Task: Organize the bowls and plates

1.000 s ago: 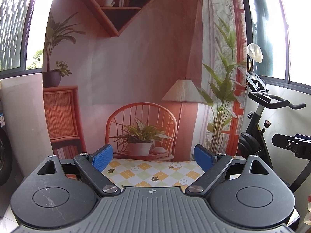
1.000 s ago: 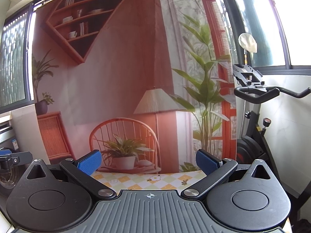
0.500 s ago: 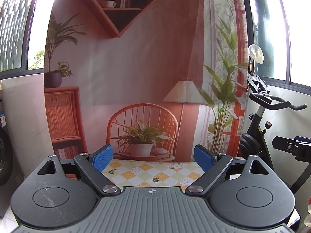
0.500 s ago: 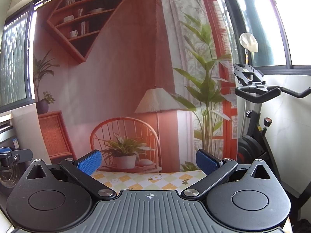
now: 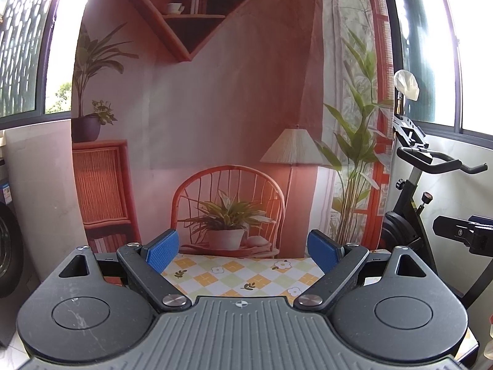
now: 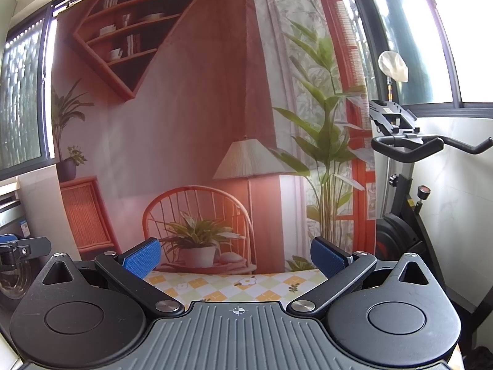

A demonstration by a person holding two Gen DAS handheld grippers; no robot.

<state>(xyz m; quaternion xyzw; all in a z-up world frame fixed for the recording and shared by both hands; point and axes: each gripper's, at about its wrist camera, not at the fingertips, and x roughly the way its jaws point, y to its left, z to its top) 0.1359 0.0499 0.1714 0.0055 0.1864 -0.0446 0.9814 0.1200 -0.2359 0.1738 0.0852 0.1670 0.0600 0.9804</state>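
Checkered tablecloth (image 5: pixel 243 277) lies bare between the wide-open jaws of left gripper (image 5: pixel 243 248) and right gripper (image 6: pixel 235 257).

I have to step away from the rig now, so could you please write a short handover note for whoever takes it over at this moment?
Left gripper: open, empty, held level over the near part of the checkered tablecloth.
Right gripper: open, empty, also pointed across the same cloth toward the printed backdrop.
Plates and bowls: none in either view; where they are cannot be told from here.
Done: nothing that shows.
Left: tilt the cameras down to find the dishes, then sort them. An exercise bike stands to the right.
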